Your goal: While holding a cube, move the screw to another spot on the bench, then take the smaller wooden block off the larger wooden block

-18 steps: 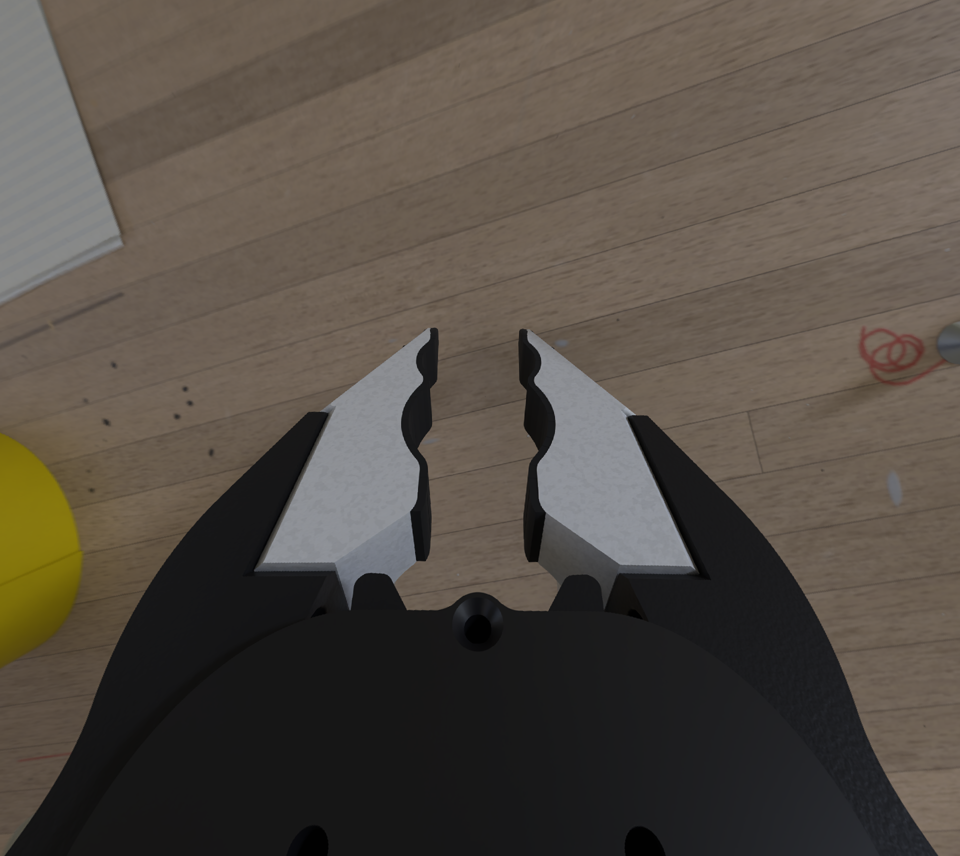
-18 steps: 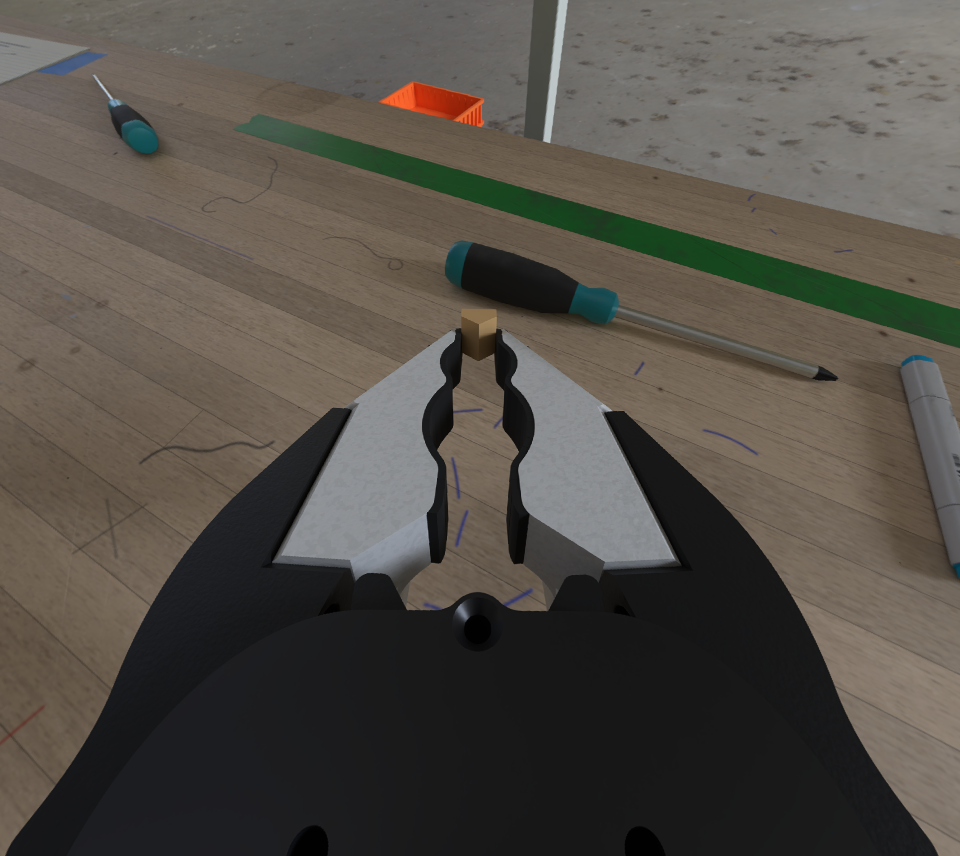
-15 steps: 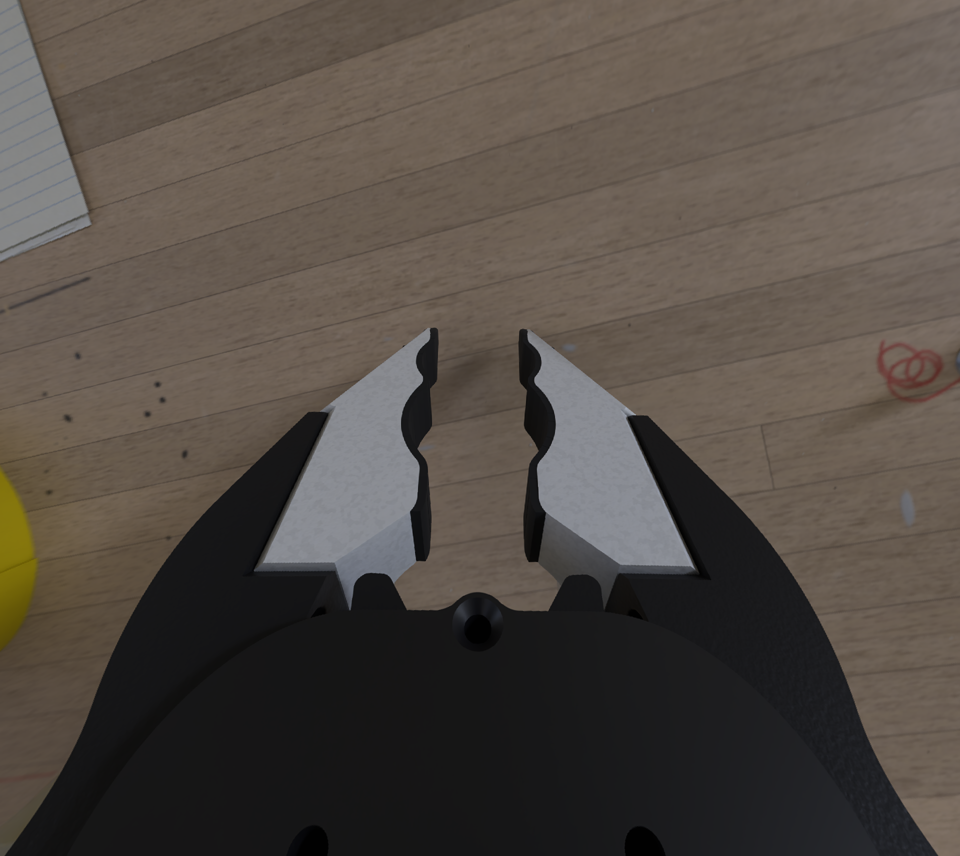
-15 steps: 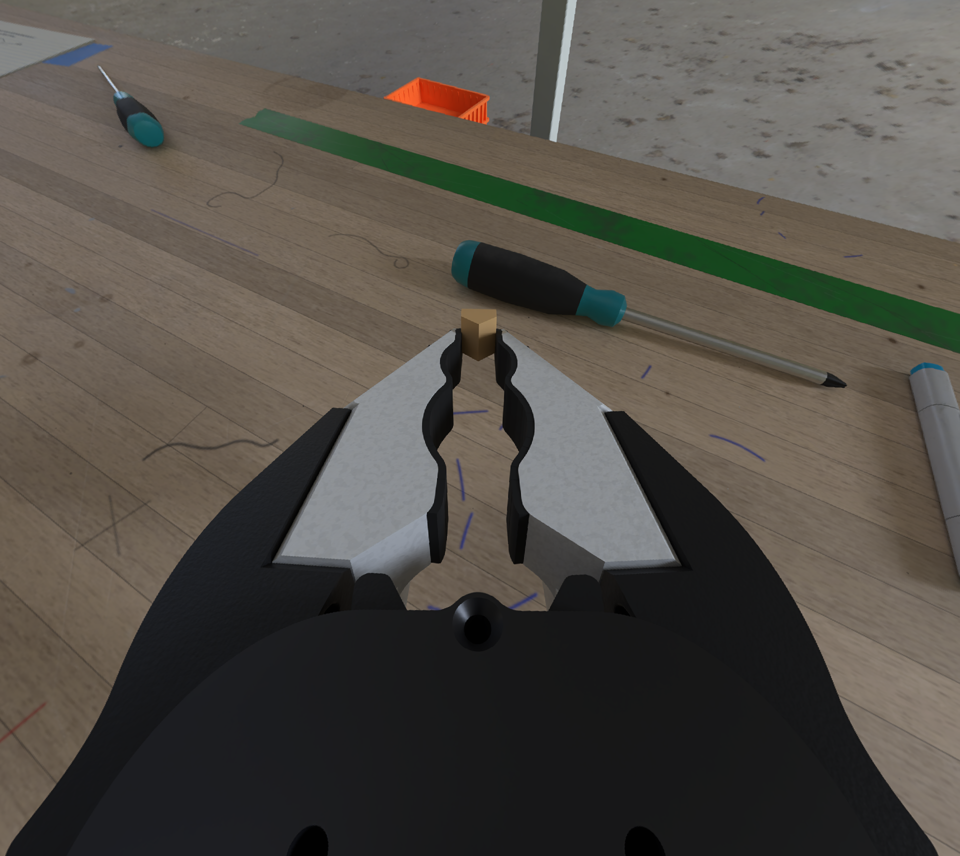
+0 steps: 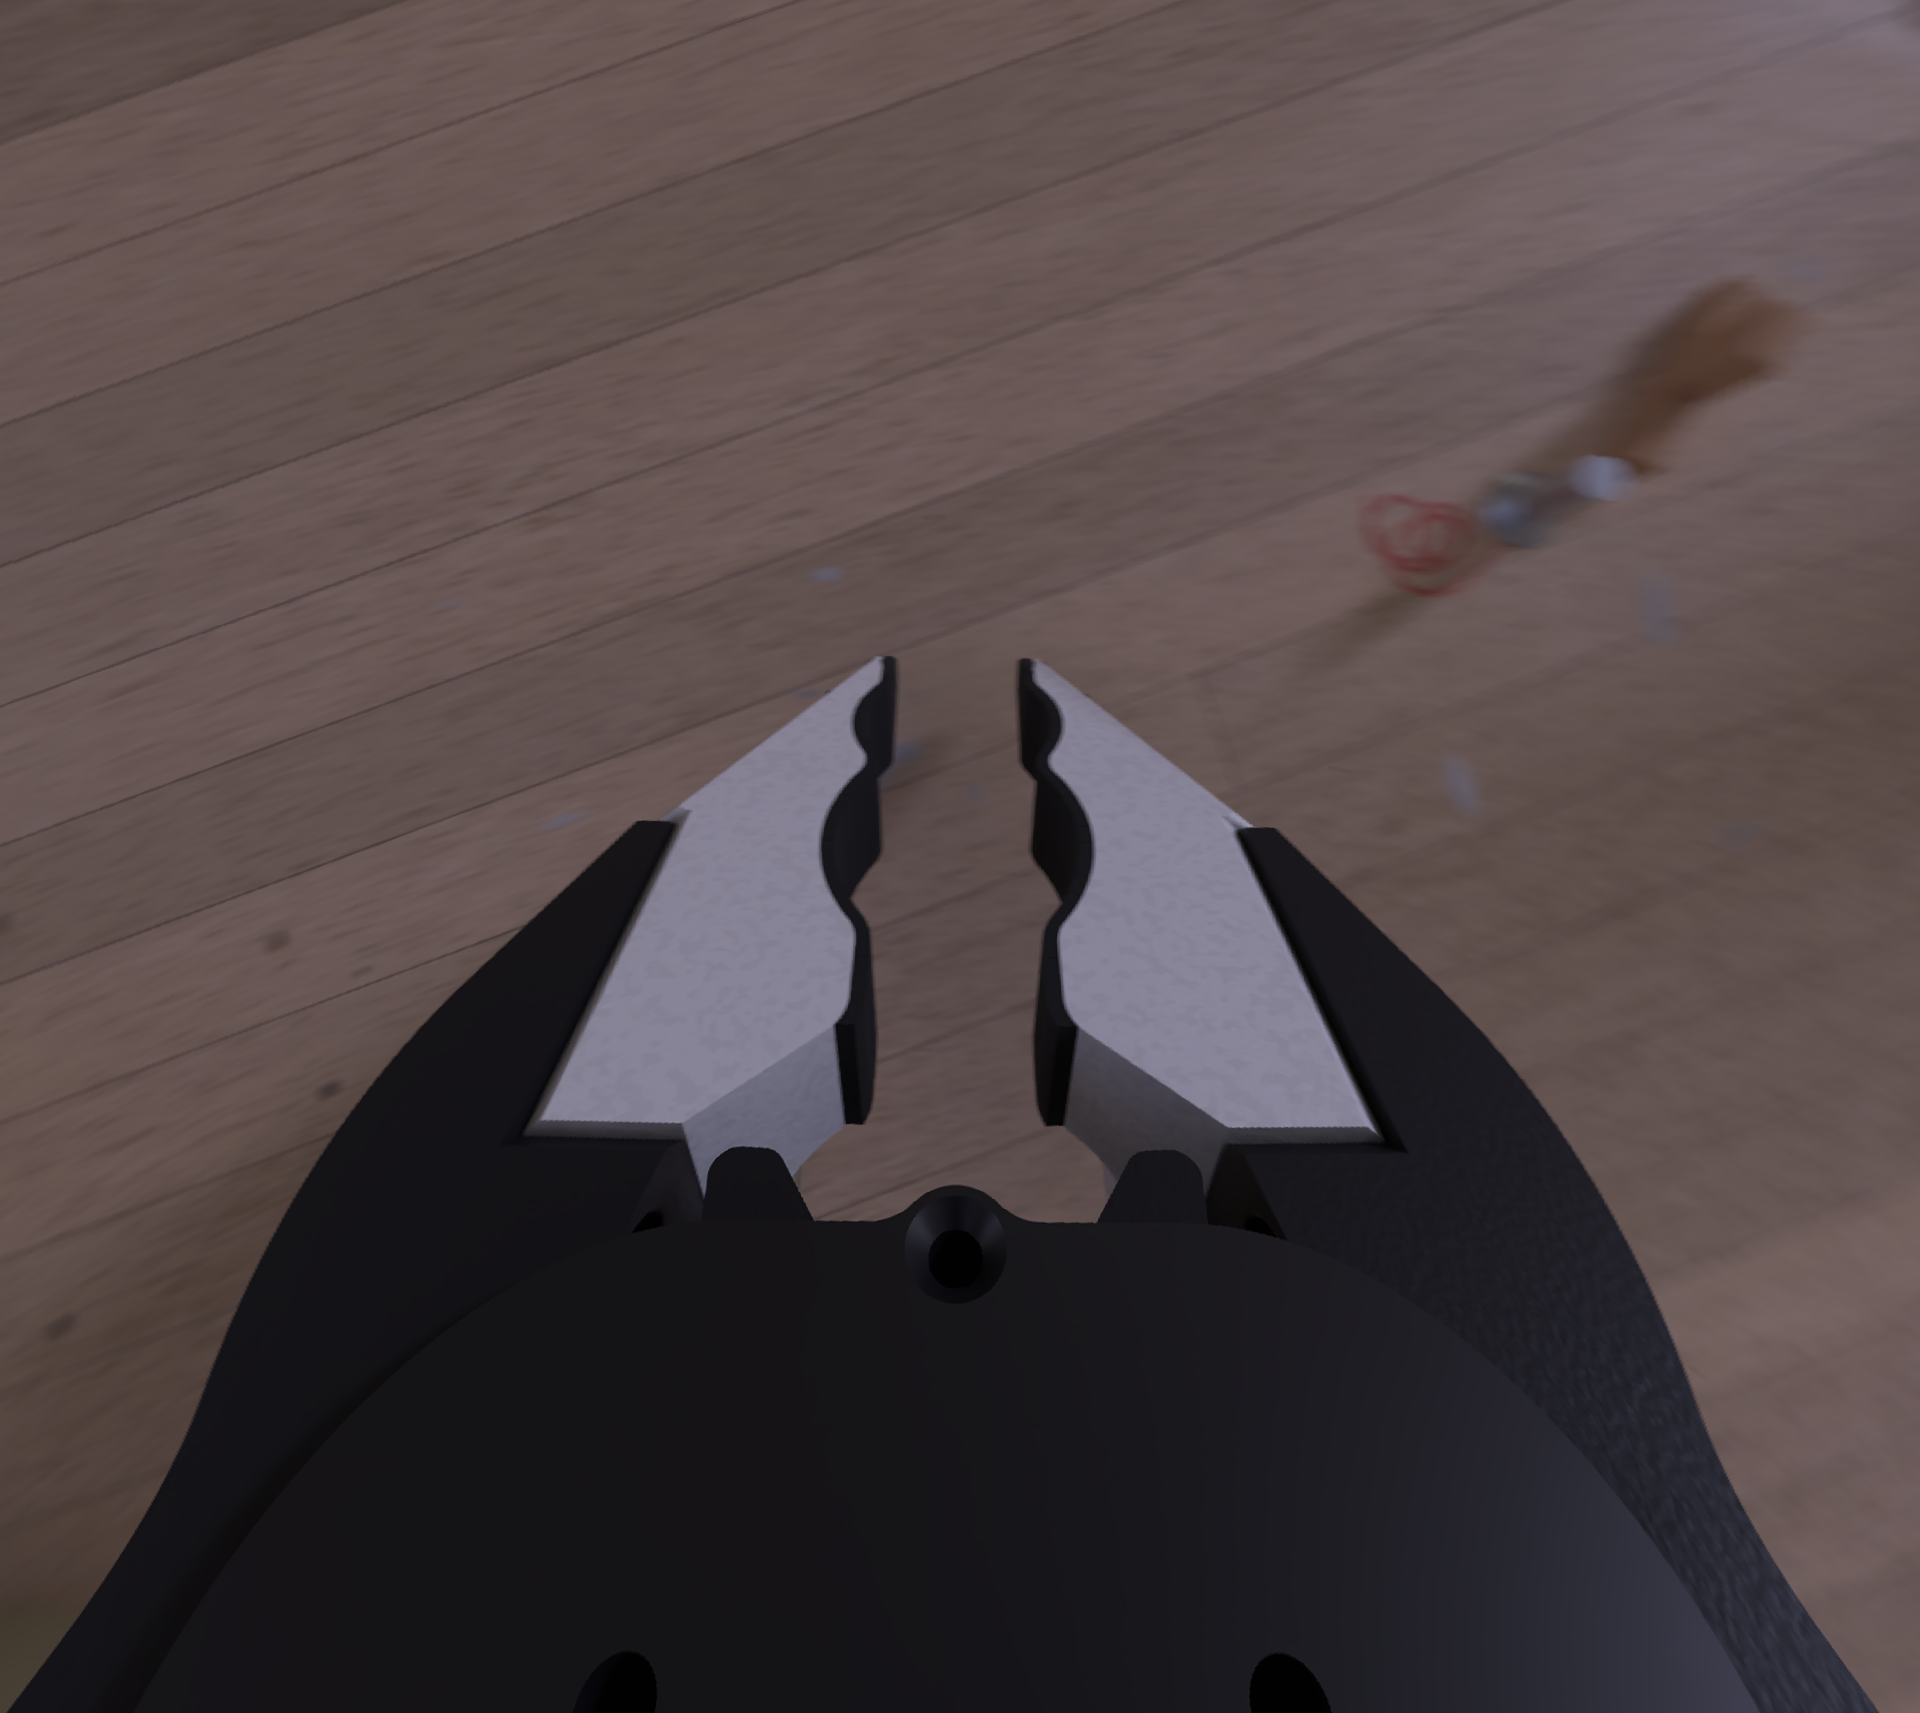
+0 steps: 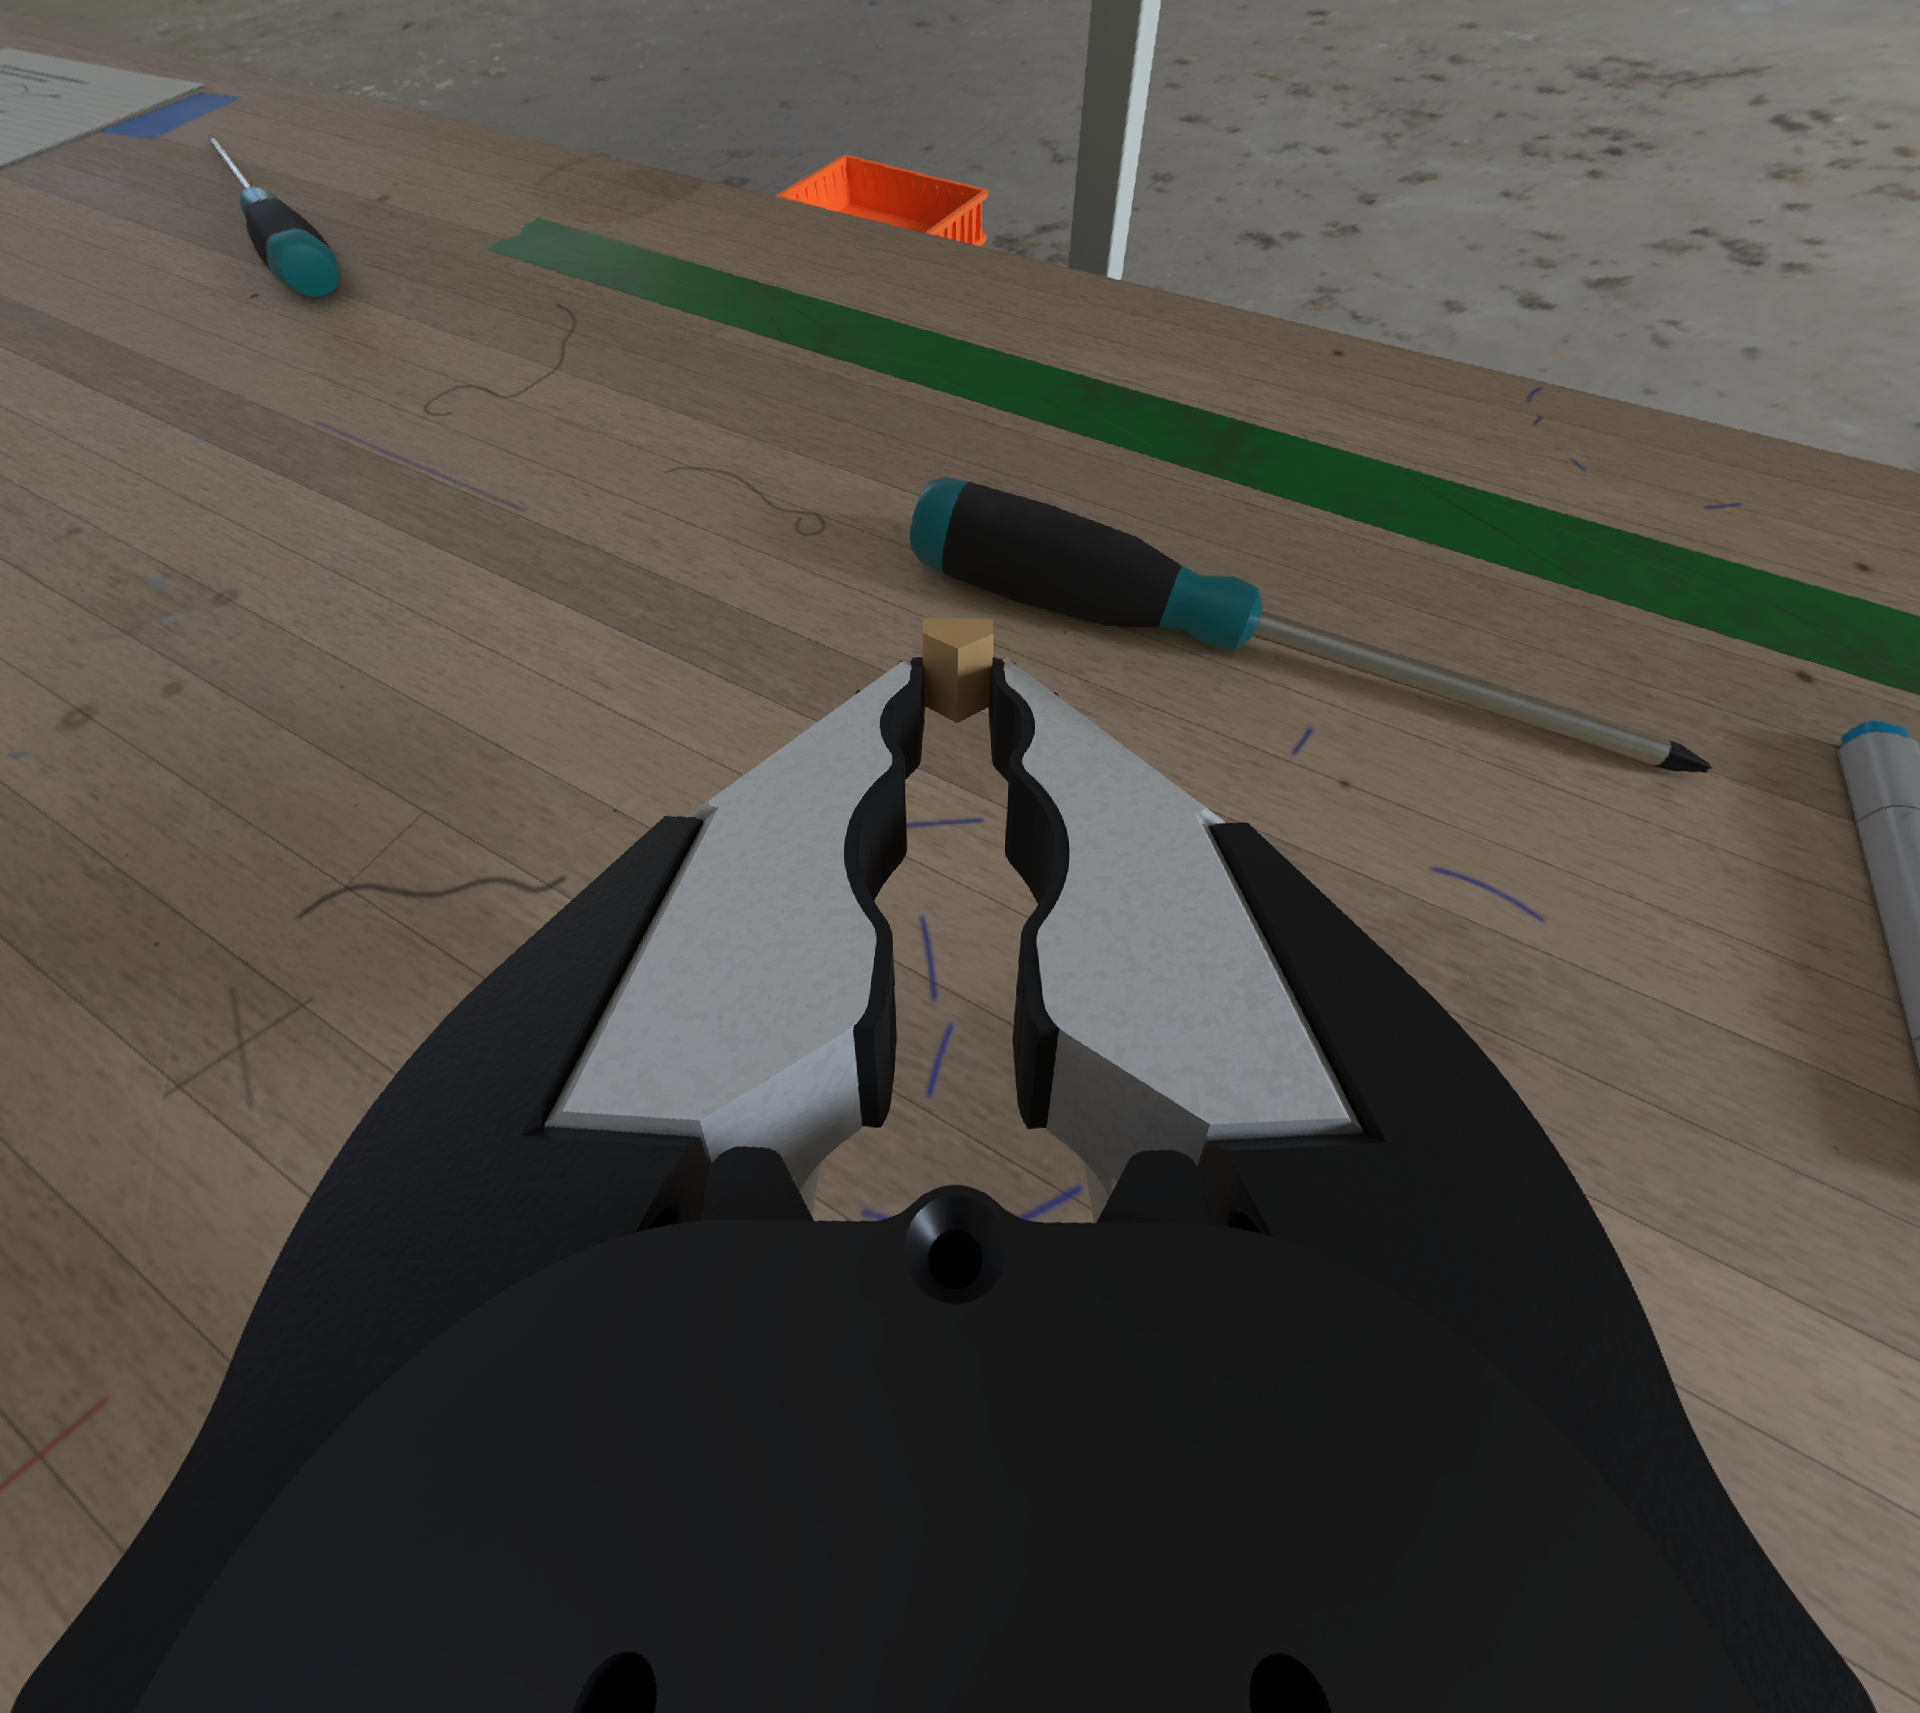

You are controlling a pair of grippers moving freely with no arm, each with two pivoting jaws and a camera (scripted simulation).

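With the right gripper (image 6: 957, 676) clamped on the cube (image 6: 956, 664), our empty, part-open left gripper (image 5: 957, 676) has the blurred screw (image 5: 1538, 508) unmoved beyond its right; blocks unseen.

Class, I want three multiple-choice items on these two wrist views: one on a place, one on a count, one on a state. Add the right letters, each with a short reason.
1. Where does the green tape lie?
A. near the bench's far edge
B. under the right tool
C. on the floor

2. How many screwdrivers lie on the bench?
A. one
B. two
C. four

3. What is the left tool doing?
A. gripping a cube
B. gripping a marker
C. open, holding nothing

Key:
1 A: the green tape runs along the far edge.
2 B: a large screwdriver and a small screwdriver.
3 C: only bare bench shows between the fingers of the left tool.
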